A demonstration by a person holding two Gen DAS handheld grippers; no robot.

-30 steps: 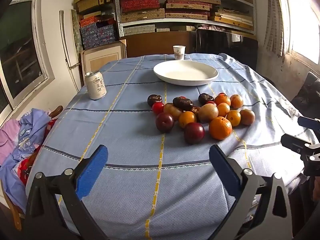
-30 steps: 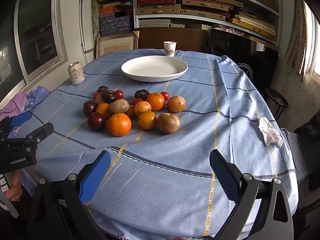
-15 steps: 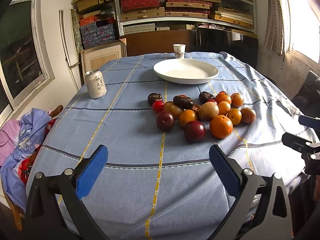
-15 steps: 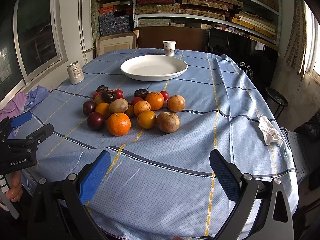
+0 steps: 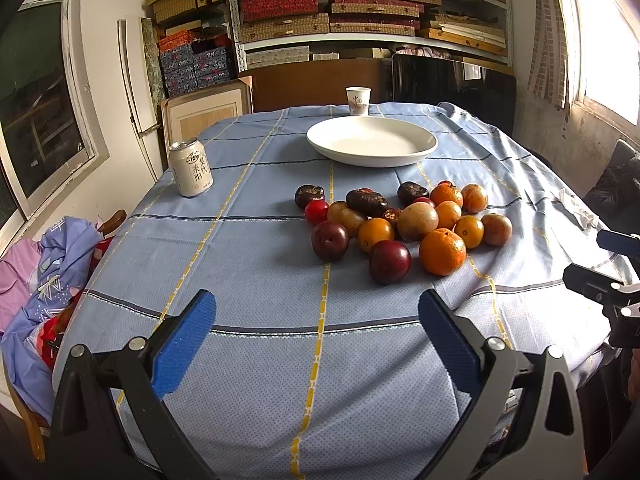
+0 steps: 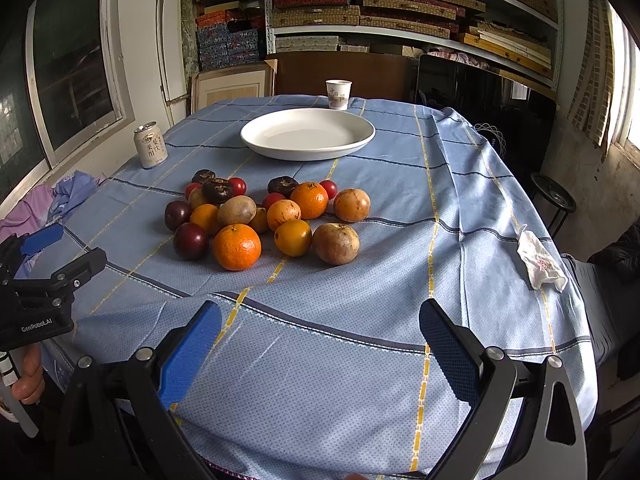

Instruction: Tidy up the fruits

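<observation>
Both claws are spread wide with nothing in them, the left claw [image 5: 316, 322] and right claw [image 6: 320, 332] just hovering over the near edge of the blue-clothed bench [image 5: 248, 272]. A bit further out the fruit pile [image 5: 400, 226] sits loose on the cloth, oranges, dark plums and brownish ones all bunched together touching. Behind that there's the white plate [image 5: 372, 142], a paper cup [image 5: 358, 101] beyond it and a drink can [image 5: 191, 168] off left.
</observation>
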